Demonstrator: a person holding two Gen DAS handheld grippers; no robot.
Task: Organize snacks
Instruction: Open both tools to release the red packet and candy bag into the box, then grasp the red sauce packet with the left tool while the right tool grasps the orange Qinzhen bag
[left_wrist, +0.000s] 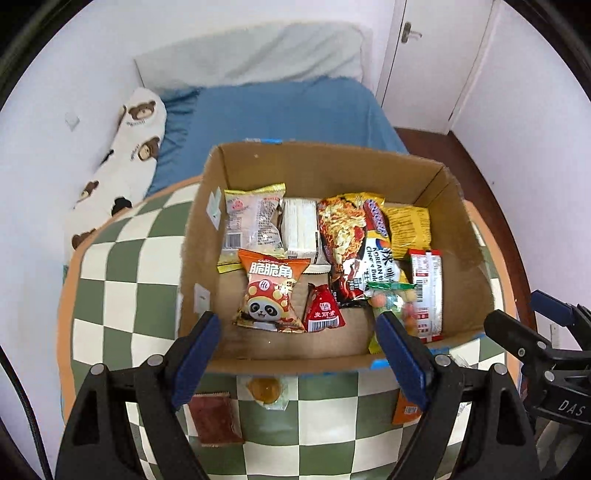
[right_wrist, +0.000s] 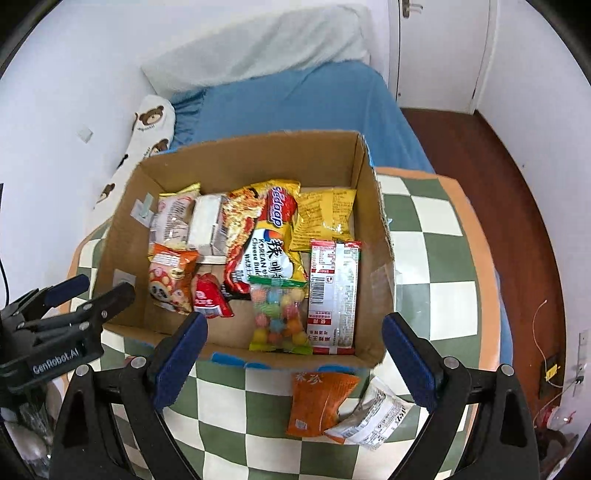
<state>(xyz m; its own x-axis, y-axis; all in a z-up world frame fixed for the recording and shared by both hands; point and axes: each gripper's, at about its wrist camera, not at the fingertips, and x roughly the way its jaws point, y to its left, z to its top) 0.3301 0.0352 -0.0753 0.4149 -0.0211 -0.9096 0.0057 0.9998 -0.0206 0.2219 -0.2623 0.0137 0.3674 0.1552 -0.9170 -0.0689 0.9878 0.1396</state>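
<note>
Right tool (right_wrist: 293, 360) agape over "Sedaap" noodle packet (right_wrist: 271, 236) in cardboard box (right_wrist: 380, 236).

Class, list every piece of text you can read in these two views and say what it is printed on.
"Sedaap", "KOREAN", "Cheese": noodle packet
"脆脆角": orange panda bag
"GenRobot.AI": left gripper
"DAS": right gripper
Barcodes and small print on the red-and-white packet and the other packs: too small to read.

Looks like somebody's bedroom at home. There's a bed (left_wrist: 288, 110) with a blue sheet at the far side, a white pillow (left_wrist: 258, 55) against the wall, and a bear-print bolster (left_wrist: 125, 155) on the left. White door (left_wrist: 436, 55) far right, dark wood floor (right_wrist: 517, 184), and a green checkered cushion (right_wrist: 436, 266) up close.
</note>
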